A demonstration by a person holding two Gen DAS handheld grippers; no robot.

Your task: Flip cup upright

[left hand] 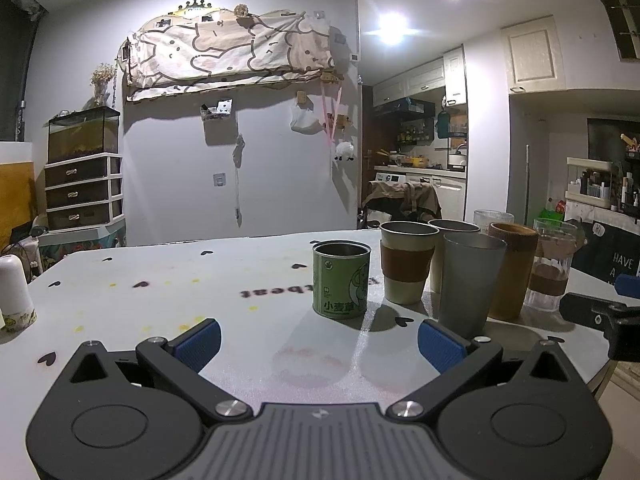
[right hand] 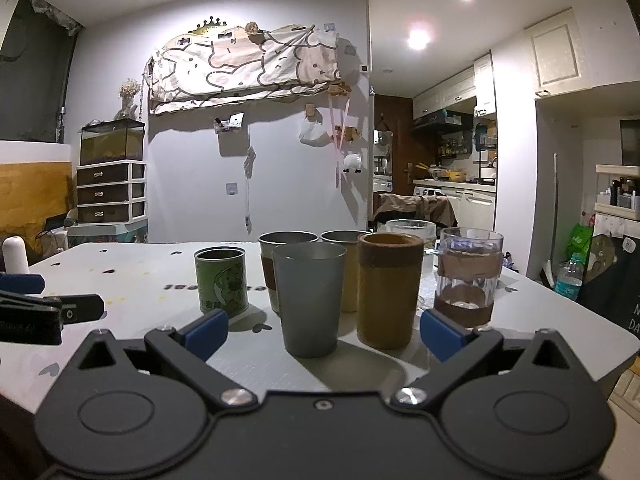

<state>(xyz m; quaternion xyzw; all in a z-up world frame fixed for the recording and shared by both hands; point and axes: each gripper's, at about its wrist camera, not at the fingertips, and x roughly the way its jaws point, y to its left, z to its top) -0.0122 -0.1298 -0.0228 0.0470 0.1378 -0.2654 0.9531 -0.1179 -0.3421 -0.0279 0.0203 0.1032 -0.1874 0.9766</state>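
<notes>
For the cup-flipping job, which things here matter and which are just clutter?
Job: green tin, grey cup, yellow cup, two sleeved cups, glass, all mouth-up; left gripper and right gripper, both open and empty.

Clutter: white bottle, drawers, fish tank, table.

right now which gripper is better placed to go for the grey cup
Right. The right gripper is open with the grey cup almost centred between its fingers. The left gripper is also open, but faces the green tin; the cup sits at its right finger.
</notes>
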